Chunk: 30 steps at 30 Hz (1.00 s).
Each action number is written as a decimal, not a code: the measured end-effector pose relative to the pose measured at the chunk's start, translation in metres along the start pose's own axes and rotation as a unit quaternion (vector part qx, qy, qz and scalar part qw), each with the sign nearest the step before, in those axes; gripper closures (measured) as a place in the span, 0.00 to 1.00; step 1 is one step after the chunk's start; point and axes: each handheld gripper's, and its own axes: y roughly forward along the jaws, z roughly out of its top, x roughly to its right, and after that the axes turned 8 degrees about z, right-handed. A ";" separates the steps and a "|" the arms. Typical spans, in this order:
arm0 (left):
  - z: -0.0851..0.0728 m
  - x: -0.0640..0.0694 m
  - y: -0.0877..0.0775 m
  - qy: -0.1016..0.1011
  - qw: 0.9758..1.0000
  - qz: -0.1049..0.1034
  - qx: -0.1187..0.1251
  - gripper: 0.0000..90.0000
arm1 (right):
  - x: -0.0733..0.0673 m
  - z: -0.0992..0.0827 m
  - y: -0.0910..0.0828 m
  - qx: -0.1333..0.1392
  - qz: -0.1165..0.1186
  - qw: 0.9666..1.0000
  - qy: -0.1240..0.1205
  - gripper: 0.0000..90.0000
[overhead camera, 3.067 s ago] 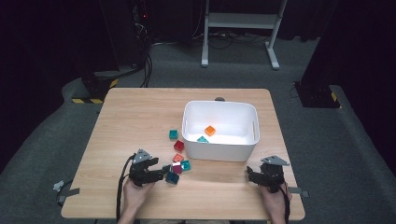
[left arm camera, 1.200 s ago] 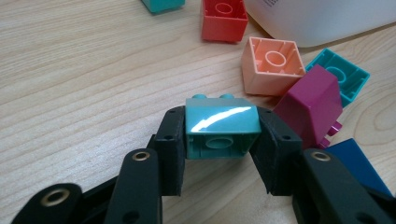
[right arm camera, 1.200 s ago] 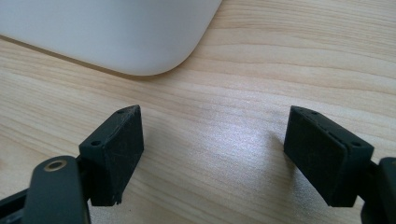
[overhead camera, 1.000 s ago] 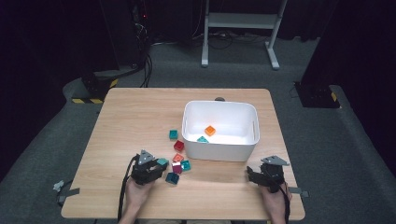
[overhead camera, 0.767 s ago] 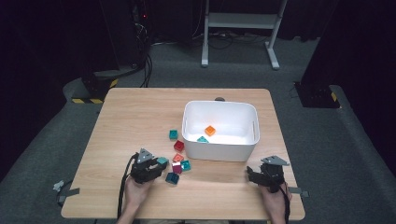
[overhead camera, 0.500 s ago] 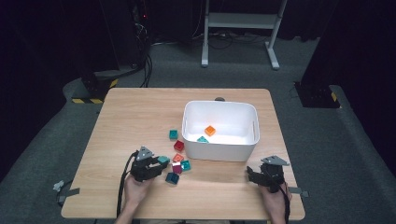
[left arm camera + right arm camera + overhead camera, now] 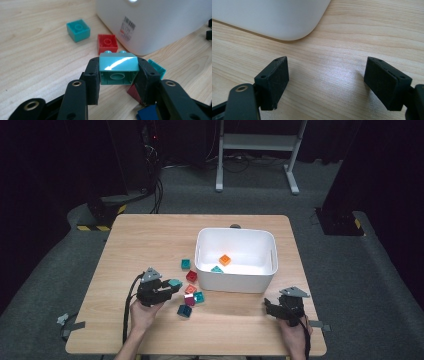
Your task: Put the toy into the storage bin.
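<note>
Left hand-held gripper (image 7: 119, 75): its two black jaws press on either side of a teal brick (image 7: 118, 70), which sits between the pads with its studs pointing away from the camera and its hollow underside facing it; in the high view this hand-held gripper (image 7: 172, 285) sits at about 7 o'clock on the tabletop, pointing toward 3 o'clock.
Teal brick: held clear of the tabletop (image 7: 150, 240), above the loose bricks, just at 9 o'clock of the white bin's near-left corner.
Right hand-held gripper (image 7: 337, 82): jaws stand wide apart with bare wood between them; in the high view it (image 7: 270, 306) rests at about 5 o'clock on the tabletop, near the bin's near-right corner, apart from it.
White bin (image 7: 205, 270): stands right of the tabletop's centre; inside lie an orange brick (image 7: 225, 260) and a small teal brick (image 7: 216, 269) near the front wall.
Loose bricks: a teal cube (image 7: 185, 264) at 9 o'clock of the bin; a red brick (image 7: 191, 276) just beside the bin's near-left corner; an orange-red brick (image 7: 190, 289), another teal piece (image 7: 199, 297), a dark red brick (image 7: 189, 299) and a dark blue brick (image 7: 184, 310) clustered close together at 6 o'clock of the red one.
Bin label: a barcode sticker (image 7: 127, 28) on the wall facing the left hand-held gripper.
</note>
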 end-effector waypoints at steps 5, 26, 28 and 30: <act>0.010 -0.004 -0.004 -0.004 1.000 -0.006 0.001 0.66 | 0.000 0.000 0.000 0.000 0.000 1.000 0.000 0.22; 0.053 -0.008 -0.016 -0.010 0.999 -0.028 0.024 0.65 | 0.000 0.000 0.000 0.000 0.000 1.000 0.000 0.22; 0.059 -0.007 -0.018 -0.006 0.999 -0.027 0.026 0.65 | 0.000 0.000 0.000 0.000 0.000 1.000 0.000 0.22; 0.065 -0.006 -0.020 -0.002 0.999 -0.027 0.031 0.65 | 0.000 0.000 0.000 0.000 0.000 1.000 0.000 0.22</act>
